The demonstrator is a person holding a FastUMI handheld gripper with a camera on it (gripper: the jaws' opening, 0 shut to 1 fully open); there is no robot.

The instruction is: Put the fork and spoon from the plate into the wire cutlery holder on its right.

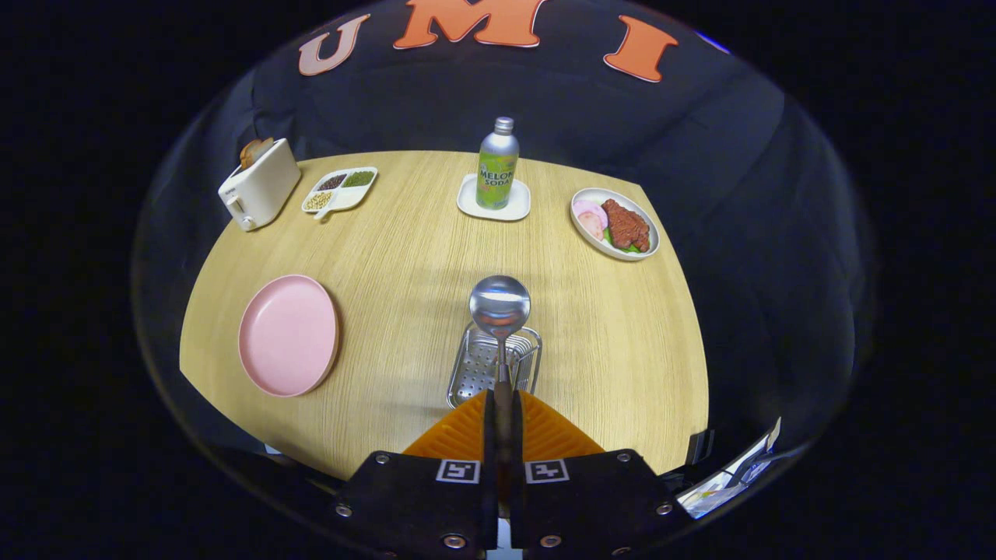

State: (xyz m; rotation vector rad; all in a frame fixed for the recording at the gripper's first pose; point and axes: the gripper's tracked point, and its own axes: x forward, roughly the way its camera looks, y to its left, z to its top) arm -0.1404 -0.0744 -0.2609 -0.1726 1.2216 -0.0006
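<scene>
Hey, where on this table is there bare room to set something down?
Widest bare wood lies between the pink plate, the soda bottle's coaster and the food plate, and right of the wire holder. It's crowded around the toaster and snack tray. The gripper grips the spoon above the holder.

A metal drinks bottle (497, 165) stands upright on a small white coaster (493, 208) at the far side of the wooden table (405, 257). A green and yellow label (498, 185) wraps around its body, printed with two short lines of bold capital lettering.

Two square black-and-white coded markers (457, 470) sit side by side on the gripper's body, one on each half, showing patterns and no letters or numbers.

The gripper (503, 400) has both fingers pressed together on the handle of a spoon (499, 303), which carries no visible marking.

No other writing, brand or number can be made out on the dishes or appliances.
</scene>
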